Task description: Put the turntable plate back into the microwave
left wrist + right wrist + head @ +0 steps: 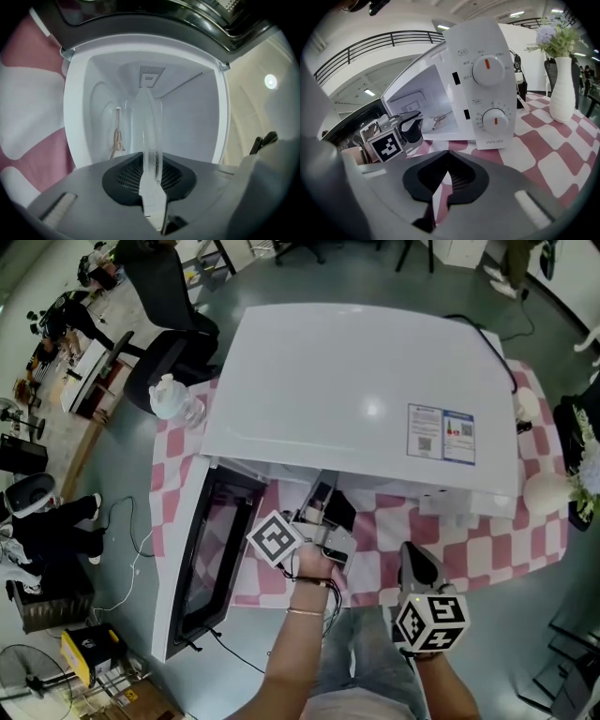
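Observation:
The clear glass turntable plate (pixel 148 136) stands on edge between the jaws of my left gripper (pixel 149 177), which is shut on it. The plate reaches into the white microwave (pixel 366 399) cavity (pixel 187 126), where the small drive hub (pixel 117 138) shows on the floor. In the head view my left gripper (pixel 322 501) points into the opening under the microwave's front edge, and the plate itself is hidden there. My right gripper (pixel 418 566) hangs shut and empty in front of the microwave. From the right gripper view, its jaws (pixel 445 180) are together and the left gripper (pixel 396 133) sits at the cavity mouth.
The microwave door (pixel 202 554) hangs open to the left. A pink and white checked cloth (pixel 469 549) covers the table. A water bottle (pixel 173 399) stands at the microwave's back left. A white vase (pixel 561 89) with flowers stands to the right of the control dials (pixel 487 70).

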Motion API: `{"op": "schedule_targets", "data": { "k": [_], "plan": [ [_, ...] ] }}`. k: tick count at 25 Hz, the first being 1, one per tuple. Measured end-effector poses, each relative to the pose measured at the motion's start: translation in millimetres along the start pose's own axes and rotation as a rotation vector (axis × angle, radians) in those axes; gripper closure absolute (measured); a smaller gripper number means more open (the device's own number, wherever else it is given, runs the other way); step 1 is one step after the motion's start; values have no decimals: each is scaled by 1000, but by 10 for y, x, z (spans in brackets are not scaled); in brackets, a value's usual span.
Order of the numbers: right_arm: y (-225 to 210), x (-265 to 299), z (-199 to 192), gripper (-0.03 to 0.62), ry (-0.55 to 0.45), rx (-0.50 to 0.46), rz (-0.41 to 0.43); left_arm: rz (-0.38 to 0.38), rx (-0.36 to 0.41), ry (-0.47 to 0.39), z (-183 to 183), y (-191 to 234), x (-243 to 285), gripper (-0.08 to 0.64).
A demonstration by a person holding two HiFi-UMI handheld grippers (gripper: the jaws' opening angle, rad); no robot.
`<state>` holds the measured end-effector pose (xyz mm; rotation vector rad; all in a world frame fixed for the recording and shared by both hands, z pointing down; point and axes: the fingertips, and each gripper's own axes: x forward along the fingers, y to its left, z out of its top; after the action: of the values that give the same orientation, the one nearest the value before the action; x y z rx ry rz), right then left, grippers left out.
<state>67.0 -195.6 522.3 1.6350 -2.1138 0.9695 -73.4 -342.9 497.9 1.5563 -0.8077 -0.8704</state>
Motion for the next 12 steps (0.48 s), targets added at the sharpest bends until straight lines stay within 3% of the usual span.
{"op": "schedule_targets", "data": {
  "k": [12],
  "plan": [
    [-56,32,24,583,3,1,-2,34,-24,-2,-6,87,155,499]
  ]
}}
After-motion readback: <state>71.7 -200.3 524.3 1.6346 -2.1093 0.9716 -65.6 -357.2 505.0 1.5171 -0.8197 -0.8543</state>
